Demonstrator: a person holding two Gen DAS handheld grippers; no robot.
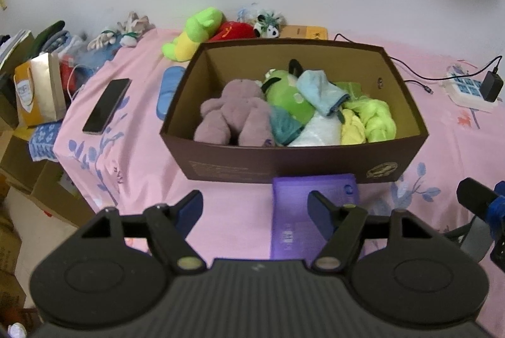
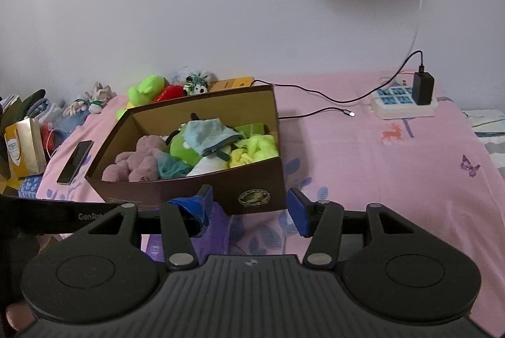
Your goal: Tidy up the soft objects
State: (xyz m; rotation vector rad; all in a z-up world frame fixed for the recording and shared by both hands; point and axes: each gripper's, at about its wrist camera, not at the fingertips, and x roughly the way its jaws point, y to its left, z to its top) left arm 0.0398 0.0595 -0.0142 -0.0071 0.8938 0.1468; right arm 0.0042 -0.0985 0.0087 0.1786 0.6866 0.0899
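Observation:
A brown cardboard box (image 1: pixel 284 163) (image 2: pixel 252 183) stands on the pink bedsheet, filled with soft things: a mauve plush (image 1: pixel 235 114) (image 2: pixel 139 163), a green plush (image 1: pixel 288 99), a light blue pouch (image 1: pixel 322 91) (image 2: pixel 210 134) and neon yellow-green cloth (image 1: pixel 377 117) (image 2: pixel 255 148). Behind the box lie a lime green plush (image 1: pixel 195 32) (image 2: pixel 146 90), a red plush (image 1: pixel 235 30) and a small black-and-white plush (image 1: pixel 268 27) (image 2: pixel 195 85). My left gripper (image 1: pixel 255 210) hangs open in front of the box with nothing between its fingers. My right gripper (image 2: pixel 252 208) is open and empty too, near the box's front right corner.
A purple flat box (image 1: pixel 311 215) lies on the sheet just before the brown box. A black phone (image 1: pixel 107 106) (image 2: pixel 75 161) rests left of it. A power strip with a charger (image 1: pixel 473 88) (image 2: pixel 407 99) and cables sit right. Bags and cartons (image 1: pixel 34 98) crowd the bed's left edge.

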